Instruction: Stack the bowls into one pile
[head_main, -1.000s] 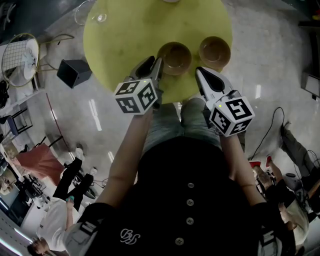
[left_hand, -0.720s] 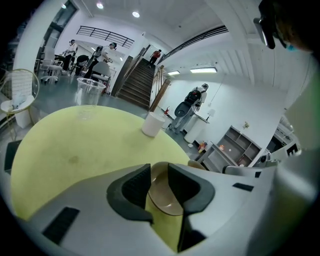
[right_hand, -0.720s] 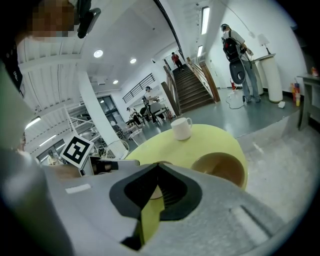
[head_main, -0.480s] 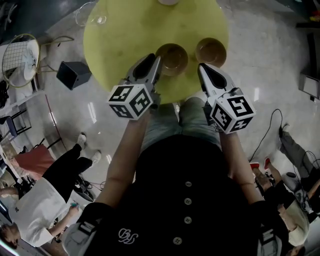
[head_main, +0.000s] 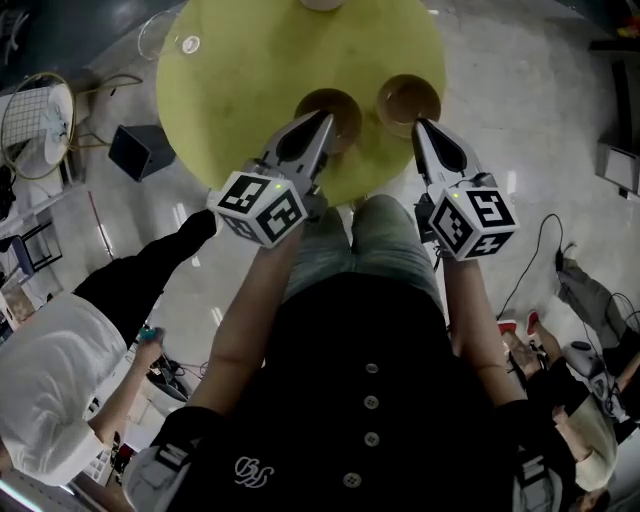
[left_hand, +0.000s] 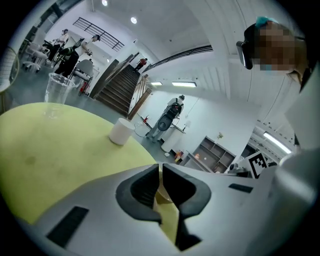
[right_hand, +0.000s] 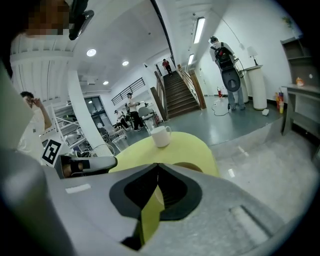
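Bowls: 2 brown bowls are sitting upright on the yellow desk (head_main: 240, 90), side by side but apart: the left bowl (head_main: 338, 103) and the right bowl (head_main: 408, 98). Both are looking empty.
Left gripper (head_main: 322, 120): it is hovering over the near edge of the left bowl, jaws resting together with nothing clamped between them.
Right gripper (head_main: 420, 125): it is pointing at the near rim of the right bowl, jaws likewise closed and empty.
Progress: nothing is stacked. I am judging the task as barely starting, with 0 bowls lifted.
Left to do: 1 bowl is needing a grip on its rim, a lift, and a lowering into the other to make 1 pile.
Other things: a white cup (left_hand: 121, 131) and a clear glass (left_hand: 57, 95) are standing further back on the desk.
Writing: no brand or label is showing on the bowls. The cubes (head_main: 262, 205) are carrying only square markers. A stitched mark on the person's black shirt is proving too curly to read.
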